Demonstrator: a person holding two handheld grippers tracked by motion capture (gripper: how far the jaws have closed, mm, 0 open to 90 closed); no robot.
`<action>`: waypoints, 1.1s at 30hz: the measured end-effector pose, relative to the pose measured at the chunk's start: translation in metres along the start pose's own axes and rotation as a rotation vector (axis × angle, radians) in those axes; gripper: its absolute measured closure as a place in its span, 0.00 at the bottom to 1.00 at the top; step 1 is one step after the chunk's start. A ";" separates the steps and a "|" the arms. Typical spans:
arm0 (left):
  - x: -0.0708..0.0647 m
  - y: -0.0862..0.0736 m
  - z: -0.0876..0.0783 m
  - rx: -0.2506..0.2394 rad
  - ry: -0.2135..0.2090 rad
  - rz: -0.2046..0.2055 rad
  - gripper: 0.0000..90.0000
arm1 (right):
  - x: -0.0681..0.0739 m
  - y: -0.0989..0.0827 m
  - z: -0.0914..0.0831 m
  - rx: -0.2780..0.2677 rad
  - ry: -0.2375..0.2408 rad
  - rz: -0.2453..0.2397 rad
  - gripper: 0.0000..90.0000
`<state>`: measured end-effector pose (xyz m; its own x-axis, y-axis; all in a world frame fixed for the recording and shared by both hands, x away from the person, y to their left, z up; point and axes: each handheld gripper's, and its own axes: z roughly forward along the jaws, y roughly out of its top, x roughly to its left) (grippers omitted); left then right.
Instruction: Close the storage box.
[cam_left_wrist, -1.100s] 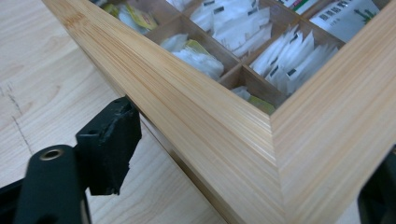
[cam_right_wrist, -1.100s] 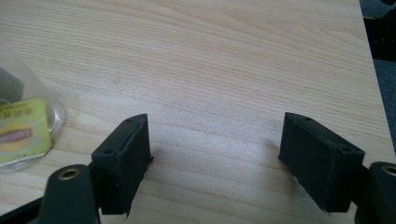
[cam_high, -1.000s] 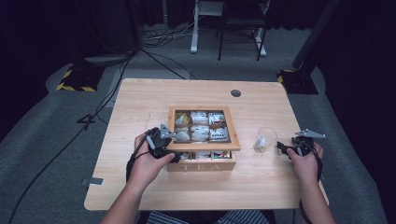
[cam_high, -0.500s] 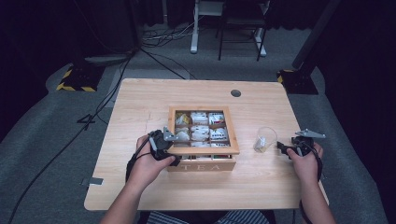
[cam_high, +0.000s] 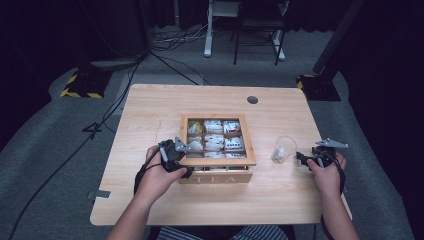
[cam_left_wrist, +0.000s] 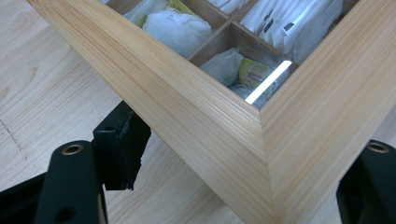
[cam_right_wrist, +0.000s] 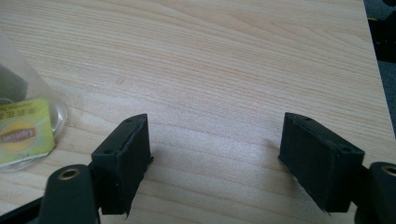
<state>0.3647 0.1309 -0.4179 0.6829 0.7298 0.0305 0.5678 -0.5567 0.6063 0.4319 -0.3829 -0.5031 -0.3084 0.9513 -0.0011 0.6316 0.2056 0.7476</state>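
Pale wooden table (cam_high: 150, 115), tea box (cam_high: 217, 176) at its middle, left gripper (cam_left_wrist: 233, 163) just been closing around the lid's near corner (cam_left_wrist: 261, 121), firm bite not yet discernible, right gripper (cam_right_wrist: 215, 154) agape and empty beside glass cup (cam_high: 283, 149); next, probably a sure pinch, then lifting.

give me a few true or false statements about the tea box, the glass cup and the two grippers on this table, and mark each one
1. The tea box has a closed solid lid. False: its frame leaves tea bags visible.
2. The left gripper is at the box's near left corner. True.
3. The right gripper clamps the glass cup. False: it is open over bare table, cup beside it.
4. The cup holds a yellow tea tag. True.
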 end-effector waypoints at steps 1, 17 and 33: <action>0.000 0.000 -0.001 0.004 -0.001 -0.001 0.33 | 0.000 0.000 0.000 0.000 0.000 0.000 0.27; 0.003 -0.001 -0.007 0.033 -0.052 -0.005 0.39 | 0.000 0.000 0.000 0.000 0.001 0.000 0.27; 0.006 -0.005 -0.009 0.128 -0.155 -0.032 0.33 | 0.001 0.001 0.001 -0.001 0.003 -0.004 0.27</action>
<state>0.3613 0.1419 -0.4136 0.7205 0.6837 -0.1160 0.6374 -0.5871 0.4991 0.4335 -0.3817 -0.5031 -0.3129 0.9498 -0.0016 0.6298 0.2088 0.7482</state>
